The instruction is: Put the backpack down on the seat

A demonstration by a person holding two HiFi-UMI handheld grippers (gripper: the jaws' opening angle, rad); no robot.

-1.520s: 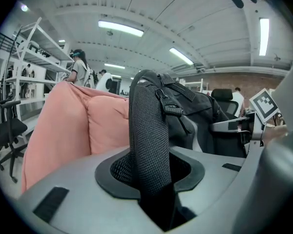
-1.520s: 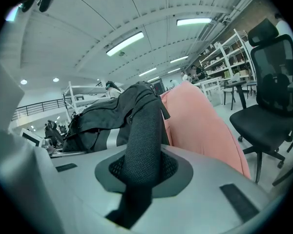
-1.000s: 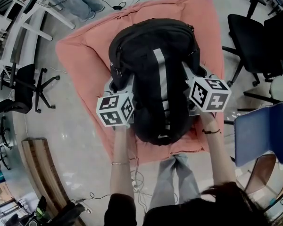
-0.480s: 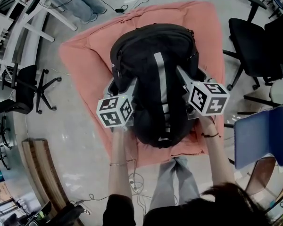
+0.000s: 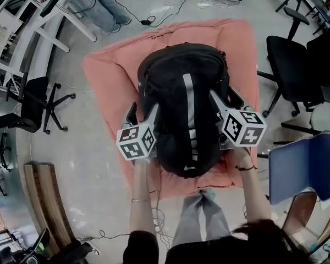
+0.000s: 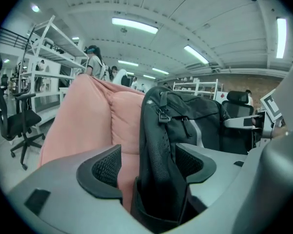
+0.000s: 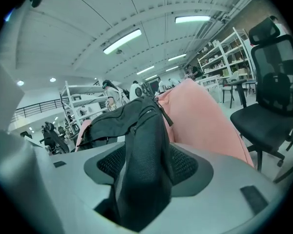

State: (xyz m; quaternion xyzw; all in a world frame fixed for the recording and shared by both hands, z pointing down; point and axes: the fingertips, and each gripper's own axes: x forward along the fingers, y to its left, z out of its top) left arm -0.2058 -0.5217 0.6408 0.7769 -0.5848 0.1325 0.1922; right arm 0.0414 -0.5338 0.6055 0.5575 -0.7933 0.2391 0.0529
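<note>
A black backpack [image 5: 184, 109] with a grey stripe lies on the pink cushioned seat [image 5: 113, 76]. My left gripper [image 5: 142, 110] is at its left flank and my right gripper [image 5: 225, 98] at its right flank. Both have just been opening their jaws. In the left gripper view a black mesh strap [image 6: 158, 179] hangs between the spread pads of the left gripper [image 6: 146, 162], with a gap beside the left pad. In the right gripper view another strap [image 7: 144, 179] droops between the wide pads of the right gripper [image 7: 146, 165], unpinched.
A black office chair [image 5: 291, 54] stands right of the seat and a blue chair [image 5: 305, 166] is near my right arm. Another black chair [image 5: 36, 103] and white shelving are at the left. A wooden bench [image 5: 47, 202] lies at lower left. Cables trail near a person's legs [image 5: 99, 4].
Both grippers' jaws have spread apart and no longer pinch the straps. The backpack has settled onto the pink seat. My left gripper has drawn back slightly.
</note>
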